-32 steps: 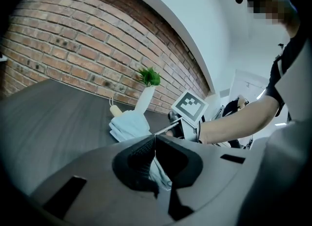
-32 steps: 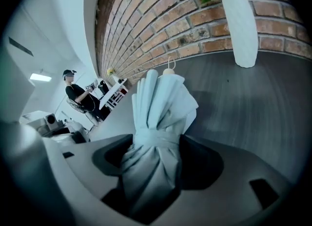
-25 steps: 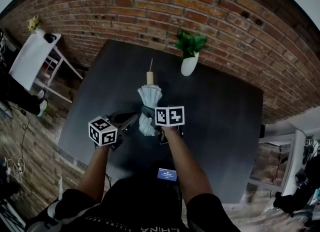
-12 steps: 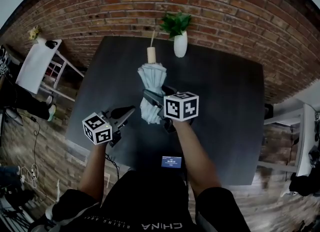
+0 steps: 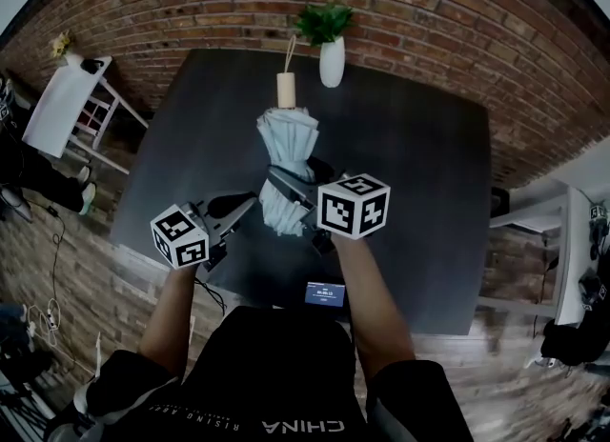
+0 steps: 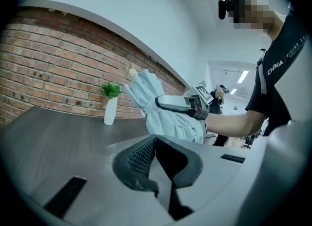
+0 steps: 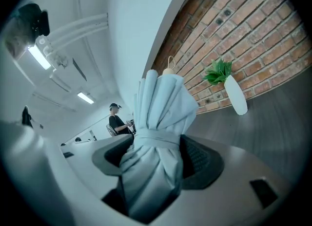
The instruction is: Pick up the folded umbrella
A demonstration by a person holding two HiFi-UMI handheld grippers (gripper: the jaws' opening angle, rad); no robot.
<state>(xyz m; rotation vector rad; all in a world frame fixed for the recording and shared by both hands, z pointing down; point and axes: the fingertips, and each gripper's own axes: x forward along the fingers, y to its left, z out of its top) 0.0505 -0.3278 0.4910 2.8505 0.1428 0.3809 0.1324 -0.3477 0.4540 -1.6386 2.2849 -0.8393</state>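
The folded umbrella (image 5: 283, 166) is pale blue, strapped round its middle, with a tan wooden handle (image 5: 285, 89) pointing away from me. It is held up off the dark table (image 5: 419, 192). My right gripper (image 5: 288, 186) is shut on it just below the strap; in the right gripper view the cloth (image 7: 157, 122) fills the gap between both pads of that gripper (image 7: 156, 148). My left gripper (image 5: 248, 204) hovers just left of the umbrella, shut and holding nothing. In the left gripper view its jaws (image 6: 155, 140) meet at the tips, with the umbrella (image 6: 146, 96) beyond.
A white vase with a green plant (image 5: 331, 57) stands at the table's far edge, past the handle. A small lit device (image 5: 325, 294) lies at the near edge. A white chair (image 5: 65, 107) stands to the left. Brick wall behind; a person (image 7: 117, 121) sits far off.
My right gripper has risen toward me with the umbrella, lifting it off the table. The left gripper has stayed beside it on the left, still shut.
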